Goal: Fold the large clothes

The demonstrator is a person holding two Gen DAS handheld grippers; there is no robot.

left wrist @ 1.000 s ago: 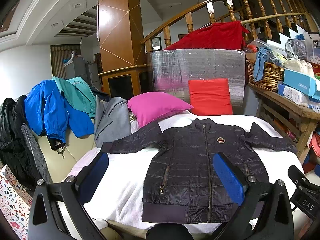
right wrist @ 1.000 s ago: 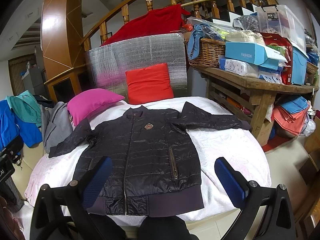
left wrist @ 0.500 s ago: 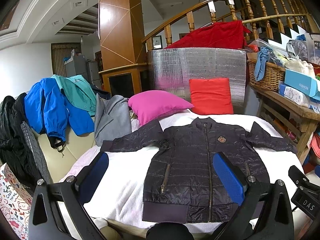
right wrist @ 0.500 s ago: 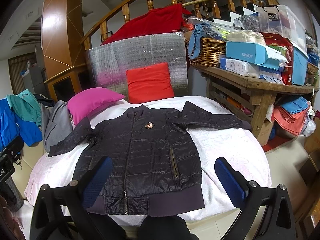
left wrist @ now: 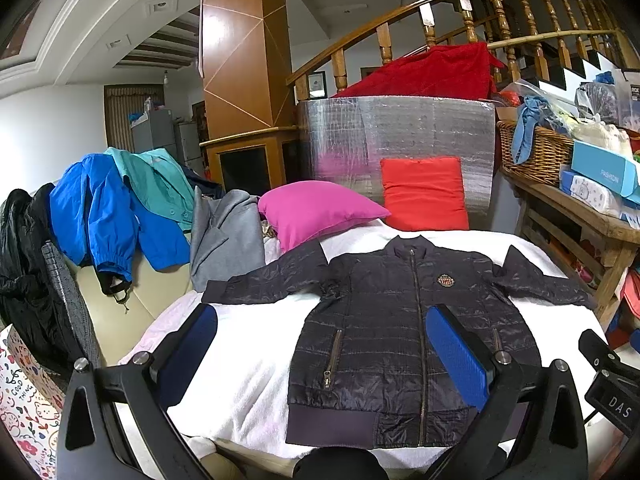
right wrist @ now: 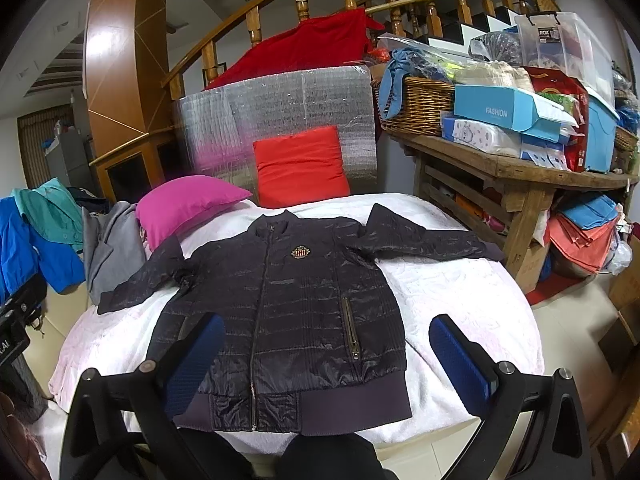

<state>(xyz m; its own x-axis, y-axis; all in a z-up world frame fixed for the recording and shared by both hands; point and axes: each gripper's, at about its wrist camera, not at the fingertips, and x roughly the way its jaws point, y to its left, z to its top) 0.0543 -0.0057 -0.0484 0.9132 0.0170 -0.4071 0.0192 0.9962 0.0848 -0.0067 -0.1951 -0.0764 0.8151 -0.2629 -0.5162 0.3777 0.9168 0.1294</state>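
- a dark quilted jacket (left wrist: 400, 328) (right wrist: 288, 312) is lying flat and face up on a bed covered with a white blanket (left wrist: 248, 364) (right wrist: 452, 296), zipped shut, its hem reaching to the near edge and its collar pointing toward the far edge.
- both sleeves are spreading outward, one reaching toward the left edge of the bed, the other toward the right edge.
- a small round badge (left wrist: 444, 280) (right wrist: 300, 253) is showing on the chest.
- the left gripper (left wrist: 320, 348) is hovering above the near edge with its jaws wide apart, holding nothing; its blue pads (left wrist: 456, 356) are framing the jacket's lower half.
- the right gripper (right wrist: 326, 354) is hovering likewise, jaws wide and gripping nothing, clear of the fabric.
- a pink pillow (left wrist: 316, 212) (right wrist: 184, 204) is resting at the far left corner of the bed, touching the sleeve there, and a red cushion (left wrist: 424, 194) (right wrist: 300, 168) is leaning upright at the far edge.
- a grey garment (left wrist: 224, 240), a blue jacket (left wrist: 100, 216) and a teal one are draping over a seat left of the bed.
- a cluttered wooden tabletop (right wrist: 516, 164) is standing to the right, carrying a wicker basket (right wrist: 420, 108).
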